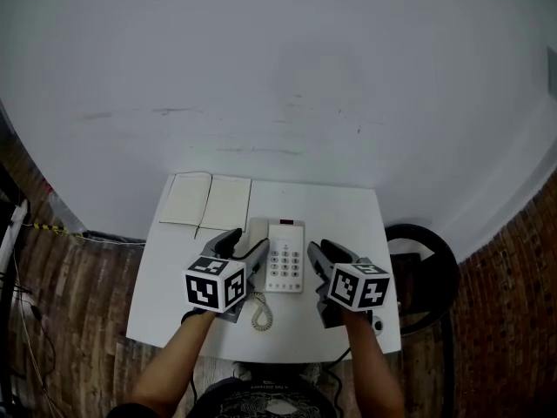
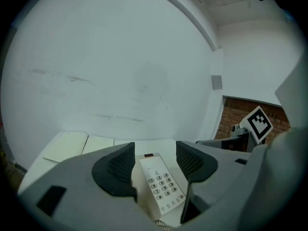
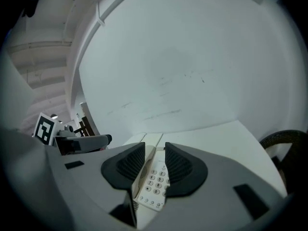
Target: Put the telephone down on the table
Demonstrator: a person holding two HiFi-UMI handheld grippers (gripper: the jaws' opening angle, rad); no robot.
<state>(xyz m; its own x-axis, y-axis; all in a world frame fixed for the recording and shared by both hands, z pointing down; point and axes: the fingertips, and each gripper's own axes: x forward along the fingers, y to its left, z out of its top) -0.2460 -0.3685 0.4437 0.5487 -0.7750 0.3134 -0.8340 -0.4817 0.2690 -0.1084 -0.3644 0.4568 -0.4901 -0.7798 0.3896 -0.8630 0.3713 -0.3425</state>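
One telephone is seen lying flat, keypad up, on the middle of the white table, with its coiled cord trailing off at 7 o'clock. It is held by neither claw. The left gripper is poised at 8 o'clock of the telephone and above it. Its jaws are spread wide, and the keypad is seen through the gap between them, untouched by the pads. The right gripper is poised at 4 o'clock. Its jaws are parted by a narrower gap with nothing clamped, and the telephone is again seen beyond them. An open notebook is laid at 10 o'clock of the telephone, near the table's far edge.
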